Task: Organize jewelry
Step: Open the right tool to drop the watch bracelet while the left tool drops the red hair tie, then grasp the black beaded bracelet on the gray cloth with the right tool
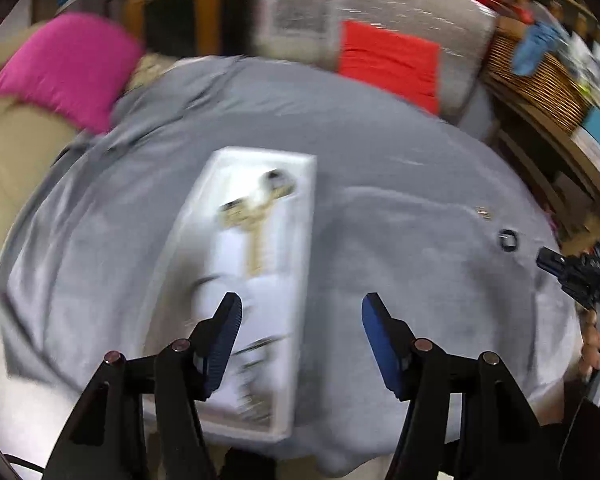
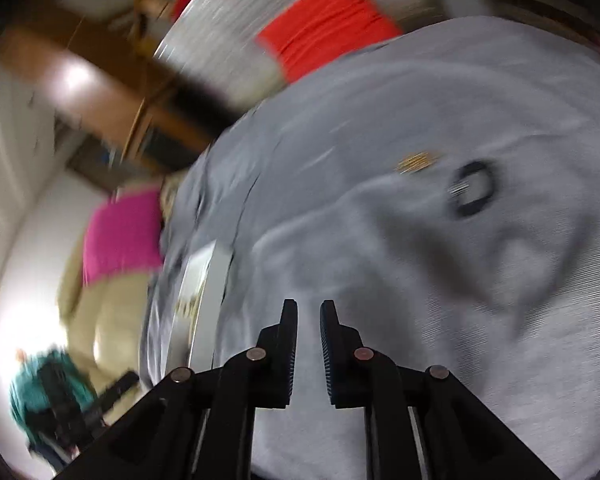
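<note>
Writing is nowhere legible; blur smears both views. The landmark is a white tray [image 1: 300, 216], a long rectangular box with raised walls and a smooth pale lining, lying lengthwise on a soft, wrinkled grey cloth [image 1: 400, 184]. Inside the tray lies a gold necklace [image 1: 256, 216], a beaded-looking chain with a clustered end toward the tray's far half; thin darker pieces in the near half are too blurred to name.

To the right of the tray, well apart from it, a black ring [image 1: 507, 240] rests on the cloth, round with a small pale patch on its band. Just beyond the ring, farther from the tray, lies a small gold piece [image 1: 482, 212], its shape unclear.

The left gripper [image 1: 300, 312] hangs above the tray's near end, tilted downward, its black arms spread and its ribbed blue pads [image 1: 380, 332] well apart with nothing between them. The right gripper [image 2: 309, 312] points down at bare cloth to the right of the tray, the ring and gold piece ahead of it; its pads stand almost together with only a slim gap and grip nothing. A hand [image 1: 596, 344] holds that gripper at the right edge of the left view.

Beyond the tray sit a pink cushion [image 1: 64, 68] and a red cushion [image 1: 388, 64], both of soft fabric.
</note>
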A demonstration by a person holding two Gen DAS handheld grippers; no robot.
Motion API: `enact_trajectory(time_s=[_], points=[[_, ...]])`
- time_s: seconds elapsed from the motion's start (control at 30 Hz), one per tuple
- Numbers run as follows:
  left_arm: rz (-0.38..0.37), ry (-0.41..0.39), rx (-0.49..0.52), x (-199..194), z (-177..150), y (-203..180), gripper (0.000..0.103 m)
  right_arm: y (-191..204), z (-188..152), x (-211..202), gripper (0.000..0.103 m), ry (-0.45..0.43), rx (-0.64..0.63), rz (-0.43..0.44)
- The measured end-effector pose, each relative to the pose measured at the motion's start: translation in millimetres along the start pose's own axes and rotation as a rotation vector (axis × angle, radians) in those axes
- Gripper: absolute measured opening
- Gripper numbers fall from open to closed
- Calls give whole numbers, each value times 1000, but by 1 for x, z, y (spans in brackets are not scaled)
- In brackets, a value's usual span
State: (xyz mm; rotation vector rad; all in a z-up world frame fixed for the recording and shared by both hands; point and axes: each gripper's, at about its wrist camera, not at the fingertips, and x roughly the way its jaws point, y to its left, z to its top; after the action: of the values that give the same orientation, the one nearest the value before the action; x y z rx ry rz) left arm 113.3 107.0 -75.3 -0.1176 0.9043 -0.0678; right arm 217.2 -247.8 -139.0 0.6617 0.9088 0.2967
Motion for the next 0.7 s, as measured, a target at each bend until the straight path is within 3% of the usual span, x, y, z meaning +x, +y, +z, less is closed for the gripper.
enact_trajectory(time_s=[0.13, 0.27, 0.37, 0.53, 0.7], points=[[-81, 22, 86, 37, 16, -67, 63, -54, 22, -24, 16, -81, 114, -58], [-144, 61, 122, 72, 21, -119, 63, -85, 36, -25, 16, -93, 161, -122], [-167, 94, 139, 97, 23, -145, 63, -104, 49, -21, 16, -88, 190, -115], [-167, 108, 160, 125, 34, -169, 63, -111, 68, -3, 16, -68, 188, -109], [-171, 114, 180, 147, 39, -177, 63, -114, 81, 21, 16, -45, 179, -185]])
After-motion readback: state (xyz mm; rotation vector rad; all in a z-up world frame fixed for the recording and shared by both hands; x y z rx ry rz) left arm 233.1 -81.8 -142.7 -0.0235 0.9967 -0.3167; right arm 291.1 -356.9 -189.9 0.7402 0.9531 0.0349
